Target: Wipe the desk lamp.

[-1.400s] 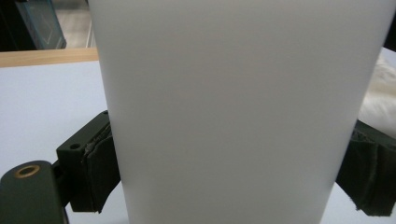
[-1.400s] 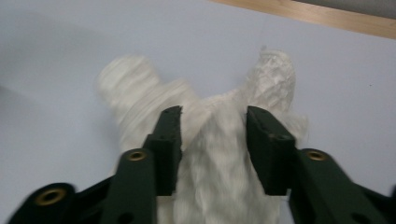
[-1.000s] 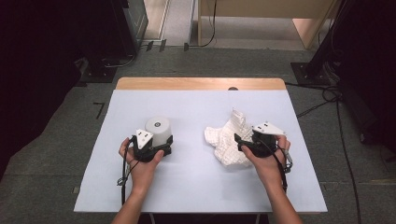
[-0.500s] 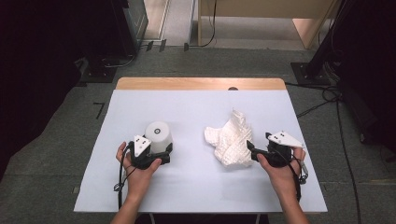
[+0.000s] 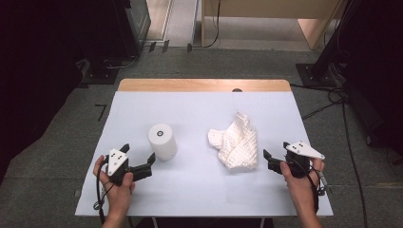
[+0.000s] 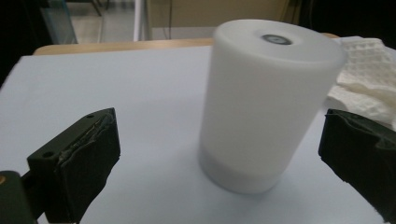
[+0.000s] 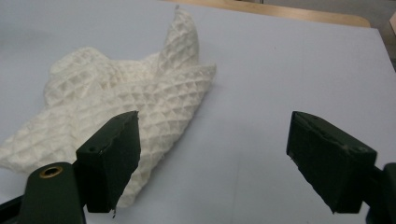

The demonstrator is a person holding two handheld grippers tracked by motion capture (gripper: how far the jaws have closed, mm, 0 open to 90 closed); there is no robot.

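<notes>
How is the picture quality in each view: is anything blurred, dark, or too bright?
High view: even light on the table, surroundings very dark, hands slightly soft. Left gripper view: the white cylinder is bright and a little soft, with a faint shadow at its base; near fingers blurred. Right gripper view: the waffle-textured cloth is sharp, its weave clear.

**A pale tabletop, two things on it**

We see a pale blue-white tabletop filling the middle of the high view, with a strip of bare wood along its far edge. Left of centre a white cylinder stands upright on it, a small dark ring on its top. Right of centre lies a crumpled white waffle-weave cloth, well apart from the cylinder, one corner poking up.
</notes>
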